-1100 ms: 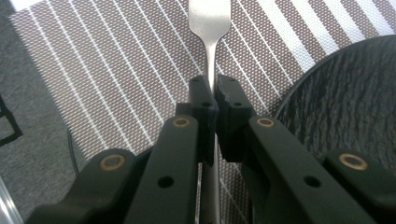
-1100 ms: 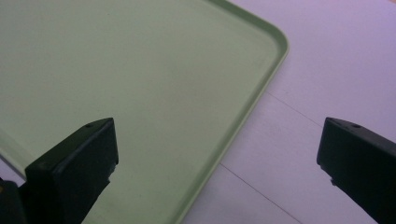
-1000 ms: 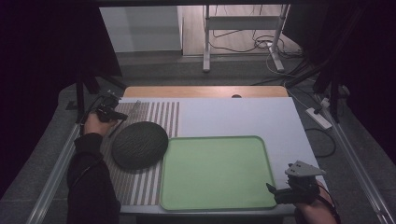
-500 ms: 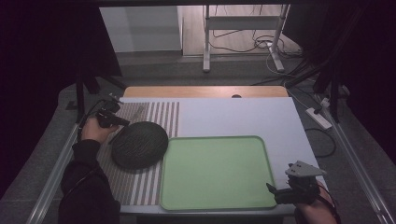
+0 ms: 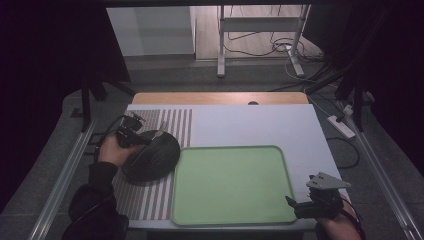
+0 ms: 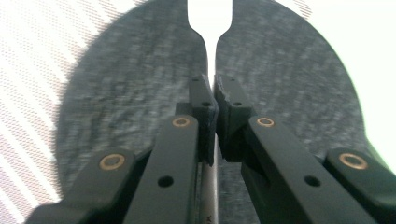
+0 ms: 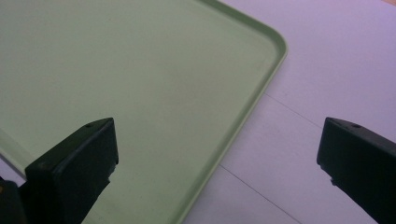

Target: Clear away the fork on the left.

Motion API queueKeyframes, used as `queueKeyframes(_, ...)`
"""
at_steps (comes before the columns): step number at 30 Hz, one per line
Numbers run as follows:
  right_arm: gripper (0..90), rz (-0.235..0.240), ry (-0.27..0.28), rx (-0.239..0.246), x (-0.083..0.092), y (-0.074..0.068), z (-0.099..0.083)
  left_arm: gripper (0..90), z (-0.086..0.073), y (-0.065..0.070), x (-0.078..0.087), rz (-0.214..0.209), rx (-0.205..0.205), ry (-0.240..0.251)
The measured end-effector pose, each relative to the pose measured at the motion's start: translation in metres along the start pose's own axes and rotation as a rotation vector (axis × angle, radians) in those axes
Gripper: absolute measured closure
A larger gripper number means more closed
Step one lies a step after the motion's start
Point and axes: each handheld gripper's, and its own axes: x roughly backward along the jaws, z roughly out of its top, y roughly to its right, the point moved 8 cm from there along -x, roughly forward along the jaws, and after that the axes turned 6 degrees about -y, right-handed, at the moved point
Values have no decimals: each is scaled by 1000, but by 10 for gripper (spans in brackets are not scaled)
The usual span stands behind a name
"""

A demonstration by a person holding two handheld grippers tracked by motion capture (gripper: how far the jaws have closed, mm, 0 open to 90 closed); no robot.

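Note:
A dark grey speckled round plate [image 5: 152,157] lies on the striped mat [image 5: 172,120] at the left, beside the green tray [image 5: 230,185]. My left gripper [image 5: 146,136] hangs over the plate's far left edge, shut on the thin handle of a silver utensil [image 5: 160,132]. In the left gripper view the utensil [image 6: 209,18] runs up between the jaws and widens beyond them, above the plate [image 6: 130,107]. My right gripper [image 5: 301,206] stands open at the tray's near right corner, with nothing between its fingers. Its own view has the gripper [image 7: 217,163] over the tray's rim [image 7: 252,107].
The green tray [image 7: 116,60] holds nothing. A white tabletop [image 5: 260,125] stretches behind and to the right of it [image 7: 327,60]. A wooden strip [image 5: 215,98] borders the table's far edge. Metal rails run along both sides, and cables lie on the floor beyond.
My left gripper has moved toward me and to the right, from beyond the plate's far left edge to over the plate. The right gripper has stayed put.

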Motion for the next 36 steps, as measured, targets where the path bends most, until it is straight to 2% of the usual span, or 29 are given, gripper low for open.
queueKeyframes(2,0,0,0,0,0,0,0,860,-1,4,-1,-2,-3,-1)
queueKeyframes(4,0,1,1,0,0,0,0,860,-4,15,-6,-15,-11,-10)
queueKeyframes(6,0,1,0,1,0,0,0,860,-4,18,-7,-19,-13,-12)
queueKeyframes(11,0,2,0,3,0,0,0,859,-8,41,-9,-36,-42,-14)
queueKeyframes(12,0,2,0,3,0,0,0,859,-8,41,-9,-36,-42,-14)
queueKeyframes(13,0,2,0,4,0,0,0,859,-9,47,-9,-39,-42,-10)
queueKeyframes(14,0,2,0,4,0,0,0,859,-9,47,-9,-39,-42,-10)
queueKeyframes(19,0,2,-1,8,0,-1,0,859,-10,68,-11,-64,-48,-2)
queueKeyframes(20,0,2,-1,8,0,-1,0,859,-10,68,-11,-64,-48,-2)
queueKeyframes(23,0,2,2,8,0,-1,0,860,-8,82,-13,-63,-65,-13)
queueKeyframes(24,0,3,2,9,0,-1,0,860,-8,82,-13,-63,-65,-13)
queueKeyframes(25,0,3,2,8,0,-1,0,860,-7,90,-14,-68,-79,-21)
queueKeyframes(26,0,3,2,8,0,-1,0,860,-7,90,-14,-68,-79,-21)
queueKeyframes(27,0,4,2,8,0,-1,0,860,-6,99,-15,-72,-97,-32)
queueKeyframes(28,0,4,2,8,0,-1,0,861,-6,99,-15,-72,-97,-32)
queueKeyframes(29,0,4,2,8,0,-1,0,860,-5,107,-17,-77,-115,-40)
queueKeyframes(30,0,4,2,8,0,-1,0,860,-5,107,-17,-77,-115,-40)
queueKeyframes(31,0,5,1,10,0,-1,0,860,-4,117,-20,-96,-122,-49)
queueKeyframes(32,0,5,1,10,0,-1,0,860,-4,117,-20,-96,-122,-49)
queueKeyframes(35,0,5,1,11,0,-1,0,860,-1,134,-23,-120,-135,-61)
queueKeyframes(36,0,5,1,11,0,-1,0,860,-1,134,-23,-120,-135,-61)
